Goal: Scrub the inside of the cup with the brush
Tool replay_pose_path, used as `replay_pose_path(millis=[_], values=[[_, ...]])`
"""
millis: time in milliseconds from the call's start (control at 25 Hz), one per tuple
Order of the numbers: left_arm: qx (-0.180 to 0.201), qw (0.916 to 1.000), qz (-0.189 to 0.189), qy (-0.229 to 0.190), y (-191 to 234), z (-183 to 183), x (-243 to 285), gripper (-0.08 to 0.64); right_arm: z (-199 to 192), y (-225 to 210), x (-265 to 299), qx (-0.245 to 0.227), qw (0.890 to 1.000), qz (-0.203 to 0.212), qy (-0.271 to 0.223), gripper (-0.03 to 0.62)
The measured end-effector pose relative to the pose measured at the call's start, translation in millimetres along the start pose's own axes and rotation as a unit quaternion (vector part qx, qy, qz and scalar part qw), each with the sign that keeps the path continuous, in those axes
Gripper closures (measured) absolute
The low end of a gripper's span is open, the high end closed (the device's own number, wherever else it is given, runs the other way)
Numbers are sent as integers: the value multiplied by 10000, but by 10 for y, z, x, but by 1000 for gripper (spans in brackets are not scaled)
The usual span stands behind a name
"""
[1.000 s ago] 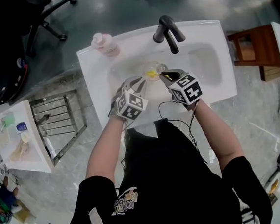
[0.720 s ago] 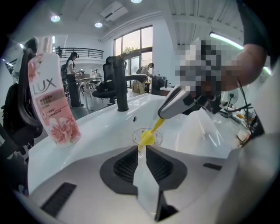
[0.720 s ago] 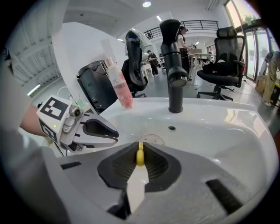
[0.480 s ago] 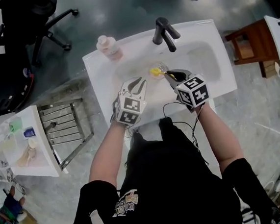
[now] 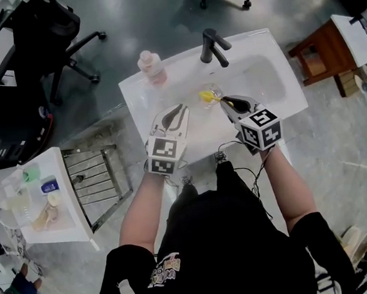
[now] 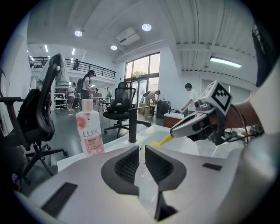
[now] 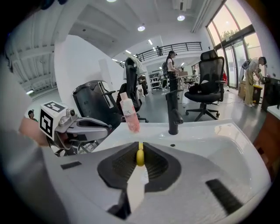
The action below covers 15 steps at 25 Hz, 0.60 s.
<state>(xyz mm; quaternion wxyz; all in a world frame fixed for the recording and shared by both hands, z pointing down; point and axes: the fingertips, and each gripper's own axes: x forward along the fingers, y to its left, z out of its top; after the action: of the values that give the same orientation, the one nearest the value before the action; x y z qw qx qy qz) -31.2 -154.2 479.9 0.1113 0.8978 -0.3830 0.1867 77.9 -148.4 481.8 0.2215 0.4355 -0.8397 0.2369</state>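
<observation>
Over the white sink (image 5: 133, 96), seen from above, a clear cup (image 5: 212, 92) is held up above the basin with the yellow head of the brush (image 5: 204, 96) in it. The left tool (image 5: 183, 106) meets the cup from one side and the right tool (image 5: 224, 100) from the other. A pink soap bottle (image 5: 152, 67) stands on the rim, left of the black faucet (image 5: 214, 46).

Along the left tool's jaws, the pads stand nearly together and have just been closing, with clear glass pinched between them, the cup's edge as far as I can tell. The brush's yellow stem slants down just past them from the right tool.

Along the right tool's jaws, the pads are clamped on the brush's yellow handle, with the sink basin beyond.
</observation>
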Motion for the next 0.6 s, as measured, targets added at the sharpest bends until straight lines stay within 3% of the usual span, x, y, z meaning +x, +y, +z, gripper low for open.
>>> replay_pose_path(millis=[200, 600], values=[[25, 9996, -80, -257, 10, 159, -379, 529, 115, 263, -285, 72, 9988, -266, -399, 555], [339, 9978, -519, -245, -127, 110, -905, 548, -31, 706, -779, 306, 9932, -819, -765, 555]])
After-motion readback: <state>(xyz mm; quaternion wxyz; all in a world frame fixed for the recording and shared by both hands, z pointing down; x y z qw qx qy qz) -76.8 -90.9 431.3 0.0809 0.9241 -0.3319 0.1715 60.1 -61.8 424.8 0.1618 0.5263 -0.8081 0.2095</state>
